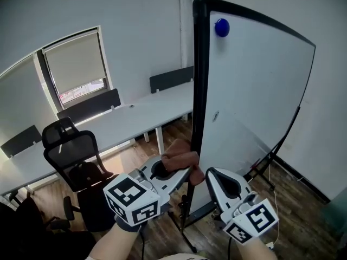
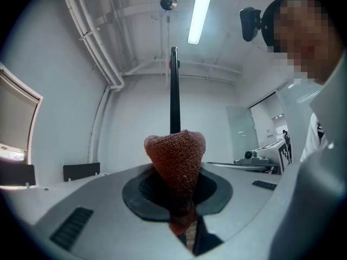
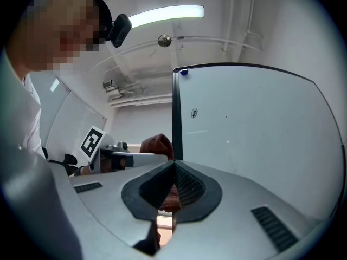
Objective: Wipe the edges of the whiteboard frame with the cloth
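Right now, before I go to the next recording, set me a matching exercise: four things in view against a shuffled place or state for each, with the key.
Things:
1. cloth
2. blue magnet
3. office chair
4. right gripper

Places or states:
A. jaws together
B. near the top left corner of the whiteboard
C. clamped in the jaws of the left gripper, at the black frame
D. beside the long desk

Pairs: 1-C, 2-B, 3-D, 4-A.

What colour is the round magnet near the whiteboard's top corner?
Blue. The magnet shows best in the head view.
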A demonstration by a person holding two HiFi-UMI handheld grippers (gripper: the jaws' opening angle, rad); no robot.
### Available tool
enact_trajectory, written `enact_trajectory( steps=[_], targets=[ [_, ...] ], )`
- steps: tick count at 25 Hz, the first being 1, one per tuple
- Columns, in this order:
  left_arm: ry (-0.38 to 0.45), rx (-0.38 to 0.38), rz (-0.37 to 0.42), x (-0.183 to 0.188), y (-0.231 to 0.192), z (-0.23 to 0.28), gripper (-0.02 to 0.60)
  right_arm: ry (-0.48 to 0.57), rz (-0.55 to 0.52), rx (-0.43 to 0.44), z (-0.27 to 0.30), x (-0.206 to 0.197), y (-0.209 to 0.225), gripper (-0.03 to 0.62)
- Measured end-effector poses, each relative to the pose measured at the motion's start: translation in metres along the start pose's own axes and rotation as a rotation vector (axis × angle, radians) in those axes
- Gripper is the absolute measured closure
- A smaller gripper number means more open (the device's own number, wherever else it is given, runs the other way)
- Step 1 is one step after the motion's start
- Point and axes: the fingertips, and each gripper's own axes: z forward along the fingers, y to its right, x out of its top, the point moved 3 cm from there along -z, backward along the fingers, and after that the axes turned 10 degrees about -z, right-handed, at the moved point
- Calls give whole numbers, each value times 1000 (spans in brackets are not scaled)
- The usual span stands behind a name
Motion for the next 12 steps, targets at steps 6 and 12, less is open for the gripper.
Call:
enact_trajectory(
  steps=[6,12],
  targets=[
    [18,-16,-3,23,4,0,506,17,-61,-19,6,31,4,589],
    [49,-13,26,54,10,1,506,43,-126,-11,20,70,5,589]
  ],
)
